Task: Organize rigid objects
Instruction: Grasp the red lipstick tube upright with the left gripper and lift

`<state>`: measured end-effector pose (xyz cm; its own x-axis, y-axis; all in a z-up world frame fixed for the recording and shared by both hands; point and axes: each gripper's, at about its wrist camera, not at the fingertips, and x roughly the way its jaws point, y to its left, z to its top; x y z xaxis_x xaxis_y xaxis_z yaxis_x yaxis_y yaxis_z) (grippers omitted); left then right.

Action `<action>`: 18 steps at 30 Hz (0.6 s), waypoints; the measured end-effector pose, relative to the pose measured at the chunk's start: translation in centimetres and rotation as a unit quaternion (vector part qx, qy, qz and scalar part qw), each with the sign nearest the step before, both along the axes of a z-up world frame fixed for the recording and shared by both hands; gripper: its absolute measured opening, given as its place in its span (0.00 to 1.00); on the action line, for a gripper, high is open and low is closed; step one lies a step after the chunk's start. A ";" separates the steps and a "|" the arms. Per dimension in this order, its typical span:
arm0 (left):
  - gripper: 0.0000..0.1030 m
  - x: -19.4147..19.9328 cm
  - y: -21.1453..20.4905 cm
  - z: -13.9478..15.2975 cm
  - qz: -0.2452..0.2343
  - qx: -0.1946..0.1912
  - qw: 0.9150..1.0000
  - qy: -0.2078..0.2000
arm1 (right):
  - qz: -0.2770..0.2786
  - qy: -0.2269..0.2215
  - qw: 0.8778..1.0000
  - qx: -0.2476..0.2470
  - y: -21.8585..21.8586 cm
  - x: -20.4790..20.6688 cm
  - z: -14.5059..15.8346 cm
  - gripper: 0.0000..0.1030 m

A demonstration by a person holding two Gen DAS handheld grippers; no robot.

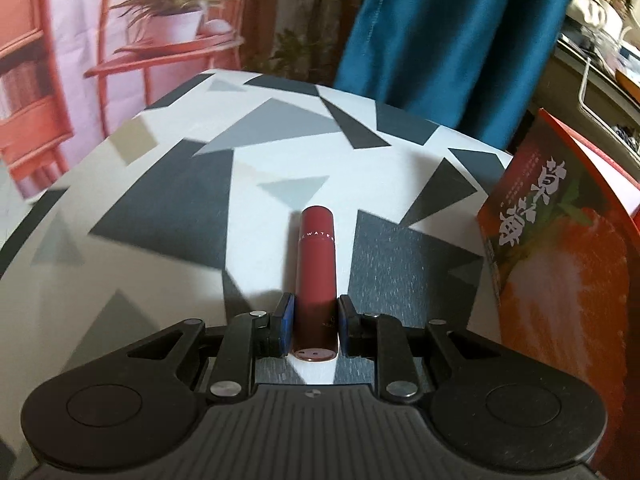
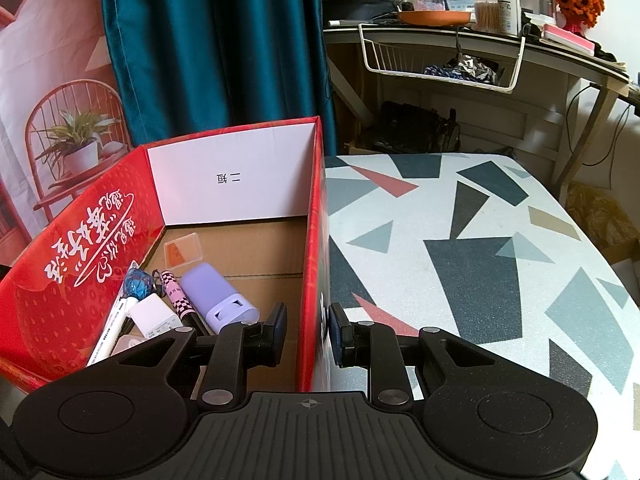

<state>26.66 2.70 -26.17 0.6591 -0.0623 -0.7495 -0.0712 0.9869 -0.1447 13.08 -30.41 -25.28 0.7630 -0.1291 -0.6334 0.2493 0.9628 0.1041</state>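
Tube: dark red lipstick tube point(image 1: 317, 276) lies on the patterned table point(image 1: 168, 184), pointing toward 12 o'clock, its flat end nearest the camera.
Left gripper: left gripper point(image 1: 314, 326) has its jaws narrow, one blue pad on each side of the tube's near end — whether they press it or just flank it, I cannot tell.
Box: red cardboard box point(image 1: 560, 264) stands at 3 o'clock of the tube.
Right gripper: right gripper point(image 2: 308, 334) straddles the box's right wall, jaws partly open, holding nothing.
Box contents: lilac case point(image 2: 216, 294), white charger point(image 2: 154, 316), checkered pen point(image 2: 178, 296), blue gem trinket point(image 2: 136, 282) — clustered at 9 o'clock.
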 end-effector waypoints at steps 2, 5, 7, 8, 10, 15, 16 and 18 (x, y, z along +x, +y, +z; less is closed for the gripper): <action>0.23 -0.3 -0.2 0.0 0.007 -0.010 1.000 0.003 | 0.000 0.000 1.000 0.000 0.0 0.0 0.0 0.21; 0.23 -0.1 -0.5 -0.1 0.005 -0.024 1.000 0.008 | 0.000 0.000 1.000 0.000 0.0 0.0 0.0 0.21; 0.23 -0.2 -0.7 -0.3 0.002 -0.035 0.999 0.011 | 0.000 0.000 1.000 0.000 0.0 0.0 0.0 0.21; 0.23 -0.2 -0.8 -0.3 0.001 -0.042 0.999 0.012 | 0.000 0.000 1.000 0.000 0.0 0.0 0.0 0.21; 0.24 -0.3 -0.9 -0.4 -0.002 -0.053 0.998 0.014 | 0.000 0.000 1.000 0.000 0.0 0.0 0.0 0.21; 0.33 -0.8 -1.8 -0.5 -0.020 -0.060 0.998 0.013 | 0.000 0.000 1.000 0.000 0.0 0.0 0.0 0.21; 0.33 -0.9 -1.9 -0.5 -0.023 -0.060 0.998 0.013 | 0.000 0.000 1.000 0.000 0.0 0.0 0.0 0.21; 0.32 -0.9 -2.2 -0.6 -0.036 -0.065 0.997 0.011 | 0.000 -0.001 1.000 0.000 0.0 0.0 0.0 0.21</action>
<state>25.74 0.46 -26.74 0.6330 -0.2070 -0.7460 -0.0054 0.9624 -0.2716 13.06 -30.39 -25.31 0.7636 -0.1290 -0.6326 0.2495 0.9627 0.1048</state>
